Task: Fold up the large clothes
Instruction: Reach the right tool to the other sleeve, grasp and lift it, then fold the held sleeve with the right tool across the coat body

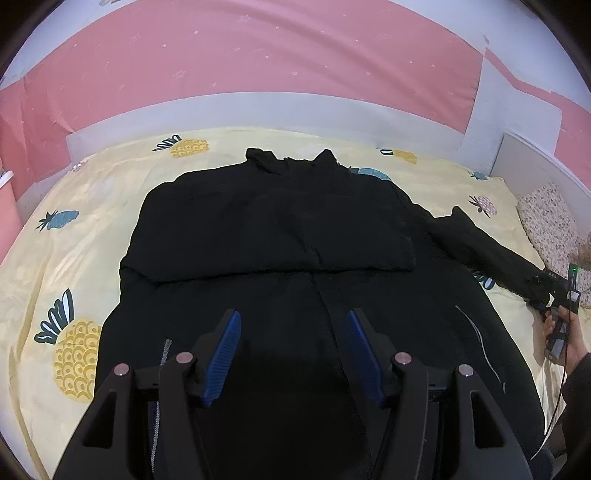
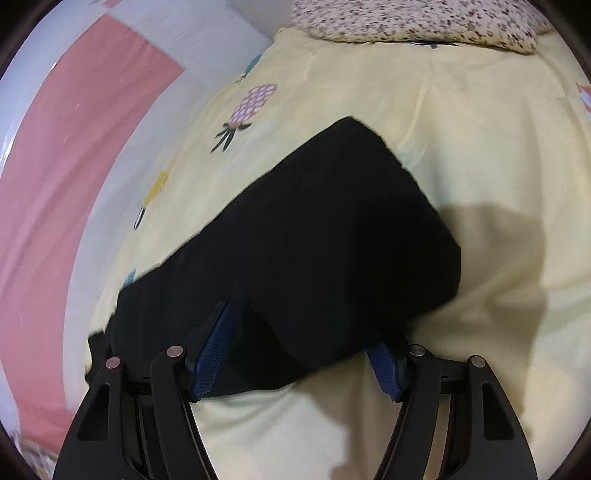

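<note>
Black, soft and bulky, the large dark jacket (image 1: 295, 236) lies spread flat on the bed, over a pale yellow sheet printed with pineapples (image 1: 70, 258). Its collar points toward the pink and white wall (image 1: 258, 55), and one sleeve is already folded across the chest, leaving a straight edge across the middle of the garment. The other sleeve (image 2: 314, 236) stretches out to the right over the sheet, toward a speckled pillow (image 2: 424, 18) at the bed's end.

The left gripper (image 1: 293, 354) hovers above the jacket's lower half near the centre zip, its blue-padded fingers (image 1: 225, 354) spread wide with nothing between them. The right gripper (image 2: 301, 347) sits at the cuff end of the outstretched sleeve; its fingers are apart, one on either side of the cloth, and the sleeve's end lies between them (not pinched, as far as the right wrist view shows). In the left wrist view that gripper appears at the far right, held in a hand (image 1: 565, 332).

Bare sheet lies open all round the sleeve and to the left of the jacket, up to the bed's edge by the wall
</note>
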Motion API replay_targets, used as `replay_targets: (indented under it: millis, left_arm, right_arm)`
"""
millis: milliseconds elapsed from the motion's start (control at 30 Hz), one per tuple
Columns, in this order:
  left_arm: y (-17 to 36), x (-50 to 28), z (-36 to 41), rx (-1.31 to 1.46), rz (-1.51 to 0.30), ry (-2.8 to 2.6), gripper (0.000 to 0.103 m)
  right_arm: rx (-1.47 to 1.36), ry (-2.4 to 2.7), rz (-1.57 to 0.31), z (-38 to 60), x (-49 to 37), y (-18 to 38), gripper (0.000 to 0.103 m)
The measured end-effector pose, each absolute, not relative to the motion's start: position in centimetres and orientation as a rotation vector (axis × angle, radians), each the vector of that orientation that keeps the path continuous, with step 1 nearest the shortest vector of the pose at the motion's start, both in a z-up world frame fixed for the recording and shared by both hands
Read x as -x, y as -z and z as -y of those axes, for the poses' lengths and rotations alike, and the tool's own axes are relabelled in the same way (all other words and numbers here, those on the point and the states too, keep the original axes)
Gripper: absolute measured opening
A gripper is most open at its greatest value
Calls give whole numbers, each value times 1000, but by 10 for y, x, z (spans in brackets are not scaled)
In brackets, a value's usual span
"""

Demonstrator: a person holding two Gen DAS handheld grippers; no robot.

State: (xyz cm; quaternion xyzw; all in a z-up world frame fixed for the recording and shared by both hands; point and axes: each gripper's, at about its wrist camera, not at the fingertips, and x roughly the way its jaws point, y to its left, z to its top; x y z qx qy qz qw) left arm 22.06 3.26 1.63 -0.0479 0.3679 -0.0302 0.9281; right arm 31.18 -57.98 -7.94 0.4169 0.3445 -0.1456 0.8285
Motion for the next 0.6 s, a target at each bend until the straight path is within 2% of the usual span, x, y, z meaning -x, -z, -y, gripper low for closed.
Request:
replay_targets:
  millis: [33, 100, 133, 167, 333, 600]
  left_arm:
    - [-16, -221, -34, 101, -754, 61, 62]
    - [-16, -221, -37, 106, -755, 59, 62]
    - [-16, -221, -39, 109, -754, 58, 62]
    - [-17, -221, -42, 112, -752, 55, 62]
    - [-20, -219, -58, 134, -733, 32, 62]
    - [-22, -212, -86, 191, -714, 5, 62]
  right_arm:
    - [-895, 322, -732, 582, -315, 78, 68]
    - [-885, 352, -750, 585, -319, 74, 50]
    - [-874, 366, -754, 587, -321, 70, 34]
    - [-867, 365, -742, 588, -322, 62, 29]
    - [-719, 311, -629, 564, -320, -7, 26]
    - [-523, 80, -454, 461, -335, -134, 25]
